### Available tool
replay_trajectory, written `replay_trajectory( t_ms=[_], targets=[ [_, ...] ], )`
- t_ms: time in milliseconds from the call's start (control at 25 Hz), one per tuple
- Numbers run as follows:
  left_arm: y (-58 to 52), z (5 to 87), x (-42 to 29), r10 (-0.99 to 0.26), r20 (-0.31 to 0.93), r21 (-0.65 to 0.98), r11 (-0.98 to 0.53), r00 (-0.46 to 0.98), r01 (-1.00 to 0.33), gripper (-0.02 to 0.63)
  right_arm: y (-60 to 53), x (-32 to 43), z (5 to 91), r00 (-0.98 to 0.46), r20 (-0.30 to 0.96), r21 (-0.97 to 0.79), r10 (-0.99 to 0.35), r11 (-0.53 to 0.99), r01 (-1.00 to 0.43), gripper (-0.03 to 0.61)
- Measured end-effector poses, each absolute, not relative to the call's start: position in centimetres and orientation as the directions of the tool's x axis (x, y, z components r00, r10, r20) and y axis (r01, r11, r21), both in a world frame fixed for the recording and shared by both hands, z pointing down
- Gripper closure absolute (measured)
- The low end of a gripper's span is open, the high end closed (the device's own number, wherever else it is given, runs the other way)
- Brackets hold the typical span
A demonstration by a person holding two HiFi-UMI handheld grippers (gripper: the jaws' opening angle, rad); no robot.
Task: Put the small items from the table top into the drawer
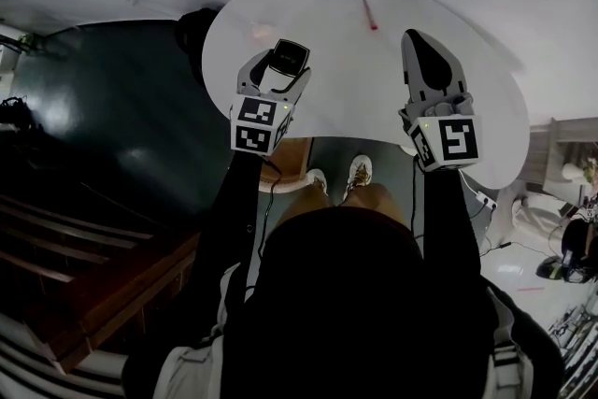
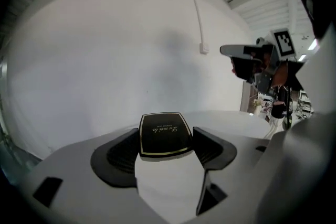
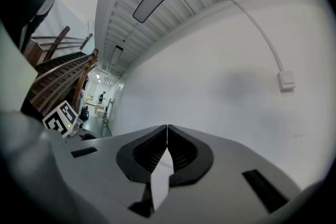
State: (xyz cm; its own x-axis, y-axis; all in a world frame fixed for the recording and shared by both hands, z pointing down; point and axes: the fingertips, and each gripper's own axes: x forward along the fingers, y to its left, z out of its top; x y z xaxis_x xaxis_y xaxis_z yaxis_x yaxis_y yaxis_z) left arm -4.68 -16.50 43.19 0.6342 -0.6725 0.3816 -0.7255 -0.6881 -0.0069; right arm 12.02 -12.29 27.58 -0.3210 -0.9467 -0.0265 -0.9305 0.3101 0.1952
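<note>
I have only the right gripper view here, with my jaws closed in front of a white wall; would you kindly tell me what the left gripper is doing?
Observer: The left gripper is shut on a flat black square case with a gold edge.
Operator: Thank you. Is anything lying on the table?
Observer: Yes. In the head view, a thin red stick-like item lies on the white round table, toward its far side.
Operator: Where is my gripper relative to that item?
Observer: The right gripper shows to the right of it in the head view, clearly apart and not touching it.
</note>
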Motion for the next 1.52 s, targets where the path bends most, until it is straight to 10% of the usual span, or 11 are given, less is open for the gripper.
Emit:
replay_trajectory(
  t_ms=[800,1520],
  targets=[
    [-12.4,28.1,-3.2,-0.716,0.1,-0.095,-0.698,0.691,-0.71,0.276,-12.8,10.9,25.8,-0.377,-0.055,0.209,-0.924,0.359,-0.91,0.551],
    [-8.0,28.7,-9.6,-0.941,0.159,-0.15,-0.323,0.3,-0.934,0.276,-14.7,0.2,29.9,-0.8,-0.053,0.113,-0.598,0.792,-0.6,0.551]
  ],
)
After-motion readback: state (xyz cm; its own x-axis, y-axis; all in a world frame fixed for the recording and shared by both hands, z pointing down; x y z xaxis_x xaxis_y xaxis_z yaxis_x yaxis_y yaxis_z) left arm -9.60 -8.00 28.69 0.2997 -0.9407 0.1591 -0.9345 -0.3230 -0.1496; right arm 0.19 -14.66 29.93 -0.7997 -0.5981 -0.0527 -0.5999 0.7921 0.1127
